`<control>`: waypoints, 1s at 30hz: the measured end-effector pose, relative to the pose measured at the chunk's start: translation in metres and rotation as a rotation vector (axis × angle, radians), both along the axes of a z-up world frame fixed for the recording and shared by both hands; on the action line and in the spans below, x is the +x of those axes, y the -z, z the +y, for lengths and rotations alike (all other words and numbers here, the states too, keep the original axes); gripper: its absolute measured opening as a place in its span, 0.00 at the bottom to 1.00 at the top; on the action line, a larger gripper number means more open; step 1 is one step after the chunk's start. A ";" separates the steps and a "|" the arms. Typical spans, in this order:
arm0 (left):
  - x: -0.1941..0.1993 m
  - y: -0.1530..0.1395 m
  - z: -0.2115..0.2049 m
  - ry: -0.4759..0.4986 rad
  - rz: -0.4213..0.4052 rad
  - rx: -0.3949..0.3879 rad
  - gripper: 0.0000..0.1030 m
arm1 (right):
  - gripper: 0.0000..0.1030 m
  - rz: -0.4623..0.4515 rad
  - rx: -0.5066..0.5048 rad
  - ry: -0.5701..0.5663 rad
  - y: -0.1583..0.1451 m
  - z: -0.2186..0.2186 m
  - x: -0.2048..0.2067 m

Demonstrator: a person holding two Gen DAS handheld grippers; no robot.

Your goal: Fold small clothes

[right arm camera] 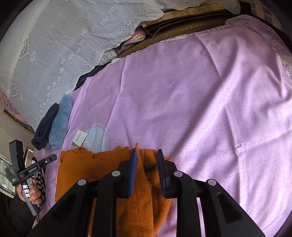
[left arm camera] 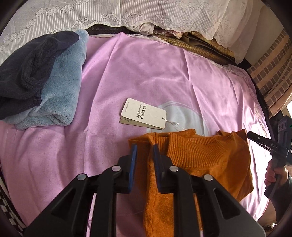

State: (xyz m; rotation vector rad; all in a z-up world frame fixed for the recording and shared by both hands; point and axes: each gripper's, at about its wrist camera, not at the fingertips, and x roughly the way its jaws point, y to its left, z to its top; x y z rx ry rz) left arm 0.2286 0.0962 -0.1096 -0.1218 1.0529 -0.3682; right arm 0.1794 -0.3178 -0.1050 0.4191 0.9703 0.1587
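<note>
An orange knit sweater (left arm camera: 197,156) lies on a pink sheet (left arm camera: 146,76), partly folded, with a white hang tag (left arm camera: 144,114) on a string beyond its collar. My left gripper (left arm camera: 145,147) has its blue pads on either side of a fold of the sweater's left part. My right gripper (right arm camera: 147,152) has its pads on either side of a bunched fold at the sweater's (right arm camera: 102,169) right end. Both hold raised cloth. The right gripper also shows at the right edge of the left wrist view (left arm camera: 259,140), and the left gripper at the left edge of the right wrist view (right arm camera: 53,157).
A dark navy knit (left arm camera: 31,69) lies on a folded light blue fleece (left arm camera: 60,87) at the far left of the sheet. White lace cloth (left arm camera: 127,12) covers things at the back. A woven mat edge (left arm camera: 197,49) runs behind the sheet. A brick-pattern surface (left arm camera: 272,73) stands at right.
</note>
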 end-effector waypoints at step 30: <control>-0.009 0.018 -0.082 0.139 0.051 0.026 0.29 | 0.05 0.060 0.063 -0.052 0.021 0.045 0.018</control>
